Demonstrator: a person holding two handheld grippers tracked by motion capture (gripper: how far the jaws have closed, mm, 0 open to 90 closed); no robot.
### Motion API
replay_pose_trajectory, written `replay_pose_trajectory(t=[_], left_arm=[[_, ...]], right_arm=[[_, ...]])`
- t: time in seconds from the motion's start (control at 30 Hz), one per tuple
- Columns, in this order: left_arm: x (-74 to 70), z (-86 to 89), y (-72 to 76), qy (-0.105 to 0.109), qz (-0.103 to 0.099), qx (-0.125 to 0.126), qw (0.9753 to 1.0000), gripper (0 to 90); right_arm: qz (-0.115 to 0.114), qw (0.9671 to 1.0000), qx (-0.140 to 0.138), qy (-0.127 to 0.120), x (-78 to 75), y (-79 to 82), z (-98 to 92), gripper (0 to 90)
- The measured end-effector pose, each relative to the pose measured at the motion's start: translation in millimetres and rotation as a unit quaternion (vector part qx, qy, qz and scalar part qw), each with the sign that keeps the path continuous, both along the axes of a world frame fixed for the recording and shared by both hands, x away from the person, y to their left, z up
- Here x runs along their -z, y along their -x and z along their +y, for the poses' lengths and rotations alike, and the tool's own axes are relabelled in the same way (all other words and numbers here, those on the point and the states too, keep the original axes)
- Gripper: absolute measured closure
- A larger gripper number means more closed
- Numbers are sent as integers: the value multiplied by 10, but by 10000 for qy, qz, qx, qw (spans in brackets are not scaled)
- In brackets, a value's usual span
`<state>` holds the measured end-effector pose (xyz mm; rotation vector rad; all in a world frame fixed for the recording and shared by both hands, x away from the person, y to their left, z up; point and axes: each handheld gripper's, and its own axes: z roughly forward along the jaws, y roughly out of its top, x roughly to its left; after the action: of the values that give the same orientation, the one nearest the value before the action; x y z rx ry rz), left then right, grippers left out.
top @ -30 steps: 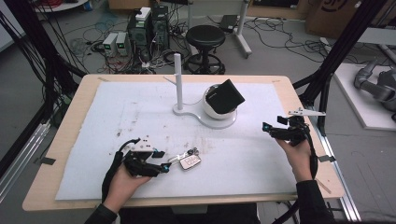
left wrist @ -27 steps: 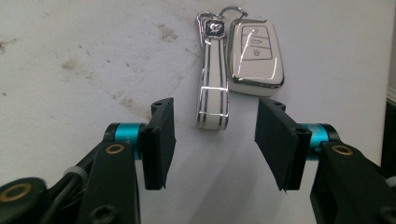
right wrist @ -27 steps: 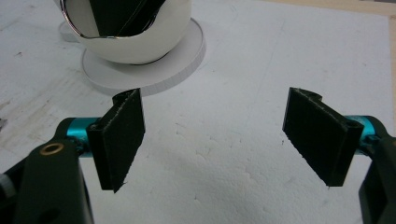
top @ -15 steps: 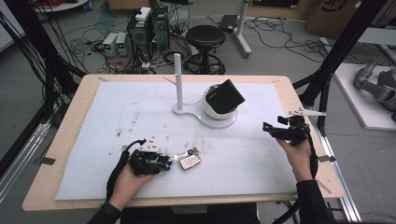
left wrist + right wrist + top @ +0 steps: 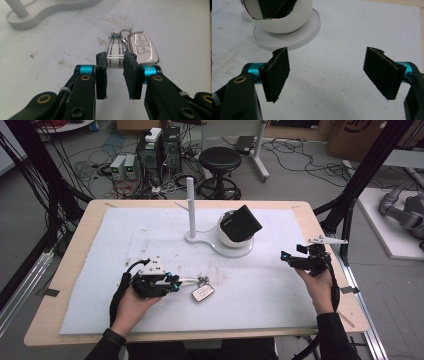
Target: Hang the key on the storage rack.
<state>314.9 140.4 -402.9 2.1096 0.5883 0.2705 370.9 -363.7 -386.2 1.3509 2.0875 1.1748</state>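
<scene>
Near the bench's front edge, the left gripper [image 5: 115, 65] apparently pinches the striped key strap [image 5: 115, 53] beside its fob [image 5: 144, 48], while the right gripper [image 5: 327, 75] gapes wide.

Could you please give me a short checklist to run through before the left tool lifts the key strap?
1. Strap sits between the left tool pads: ok.
2. Pads pressed firmly on the strap: cannot tell.
3. Key fob lies flat on the mat, free to follow: ok.
4. Right tool open and holding nothing: ok.
5. Right tool well away from the fob: ok.
6. White post stand apart from the strap: ok.
</scene>
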Motion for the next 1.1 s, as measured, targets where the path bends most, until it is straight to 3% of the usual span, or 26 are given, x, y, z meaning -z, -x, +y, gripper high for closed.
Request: replay_pose_trajectory(t=[0.2, 0.4, 0.73, 1.1], left_arm=[[-165, 38, -140, 303, -226, -60, 9993, 725], [-290, 23, -261, 431, -418, -97, 9981, 727], [-412, 45, -380, 841, -409, -64, 9956, 728], [-660, 68, -457, 843, -503, -29, 9952, 728]], right_arm=[[21, 10000, 5, -11, 7, -5, -1, 216], [19, 10000, 15, -26, 9, -8, -1, 216], [43, 10000, 5, -26, 21, -21, -3, 216], [60, 10000, -9, -16, 31, -32, 8, 216]])
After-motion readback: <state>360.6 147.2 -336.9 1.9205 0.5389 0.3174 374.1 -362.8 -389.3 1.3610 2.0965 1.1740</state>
